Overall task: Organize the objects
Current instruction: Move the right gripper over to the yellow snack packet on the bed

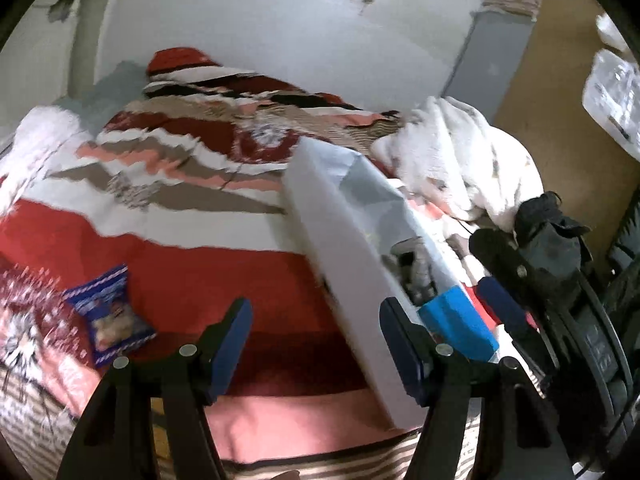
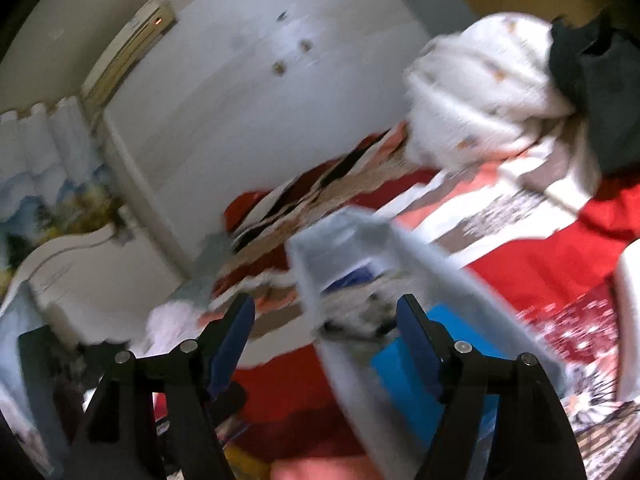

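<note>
A long translucent white bin (image 1: 340, 240) lies tilted on the red, white and pink patterned bedspread (image 1: 180, 200). Inside it are a blue box (image 1: 456, 320) and some blurred grey items (image 1: 412, 268). My left gripper (image 1: 318, 344) is open. The bin's near wall runs between its fingers, with the right finger at the rim and the left finger well clear. My right gripper (image 2: 326, 340) is open too, straddling the bin (image 2: 440, 256) wall with one finger over the blue box (image 2: 404, 380). One of its blue pads (image 1: 498, 308) shows beside the bin. A blue snack packet (image 1: 110, 316) lies on the bedspread at left.
A crumpled white towel (image 1: 452, 152) and a black cloth (image 1: 548, 232) lie at the bed's right side. A fluffy white pillow (image 1: 40, 140) sits at the left edge. White walls rise behind the bed, with an air conditioner (image 2: 132, 52) high up.
</note>
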Action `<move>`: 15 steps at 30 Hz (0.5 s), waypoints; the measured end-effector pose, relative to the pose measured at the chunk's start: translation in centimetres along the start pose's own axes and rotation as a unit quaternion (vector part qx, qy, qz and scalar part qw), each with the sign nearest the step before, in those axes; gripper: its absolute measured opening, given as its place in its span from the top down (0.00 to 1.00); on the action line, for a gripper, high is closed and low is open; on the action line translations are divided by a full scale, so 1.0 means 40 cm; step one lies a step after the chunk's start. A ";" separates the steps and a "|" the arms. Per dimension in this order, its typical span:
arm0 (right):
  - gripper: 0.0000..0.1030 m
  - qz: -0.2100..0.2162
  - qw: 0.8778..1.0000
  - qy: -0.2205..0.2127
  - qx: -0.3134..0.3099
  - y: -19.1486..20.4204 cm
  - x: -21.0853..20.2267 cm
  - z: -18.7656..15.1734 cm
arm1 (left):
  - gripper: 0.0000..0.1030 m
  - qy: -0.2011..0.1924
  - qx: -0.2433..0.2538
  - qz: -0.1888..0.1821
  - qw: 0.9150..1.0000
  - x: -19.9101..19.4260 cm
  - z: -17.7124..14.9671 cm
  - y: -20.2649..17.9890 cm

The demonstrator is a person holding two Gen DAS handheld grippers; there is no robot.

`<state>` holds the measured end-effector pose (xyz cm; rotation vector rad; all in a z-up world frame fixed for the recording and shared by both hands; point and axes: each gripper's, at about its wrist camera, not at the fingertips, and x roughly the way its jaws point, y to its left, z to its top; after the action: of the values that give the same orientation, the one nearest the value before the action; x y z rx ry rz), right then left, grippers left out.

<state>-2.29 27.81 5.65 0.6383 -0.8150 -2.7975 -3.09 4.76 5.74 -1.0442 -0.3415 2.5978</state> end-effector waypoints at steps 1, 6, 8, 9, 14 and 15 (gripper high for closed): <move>0.29 0.021 1.000 0.016 0.001 0.003 0.005 -0.008 | 0.37 0.000 -0.005 0.003 1.000 -0.008 -0.005 0.010; 0.29 0.078 0.994 0.077 -0.011 0.035 0.027 -0.042 | 0.37 0.014 -0.031 0.052 0.998 -0.036 -0.043 0.089; 0.29 0.086 0.990 0.105 -0.040 0.062 0.039 -0.053 | 0.37 0.034 -0.033 0.077 0.996 -0.024 -0.055 0.123; 0.29 0.086 0.988 0.117 -0.058 0.076 0.044 -0.061 | 0.37 0.046 -0.033 0.091 0.994 -0.015 -0.060 0.140; 0.31 -0.013 0.967 0.202 -0.156 0.137 0.114 -0.135 | 0.37 0.103 -0.053 0.120 0.986 0.055 -0.089 0.209; 0.32 -0.051 0.956 0.222 -0.185 0.148 0.136 -0.158 | 0.37 0.119 -0.061 0.121 0.984 0.078 -0.096 0.221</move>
<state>-4.16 18.41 2.11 1.1958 -0.1718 -2.6201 -4.32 -1.83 -1.87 -1.5079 -0.3381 2.6444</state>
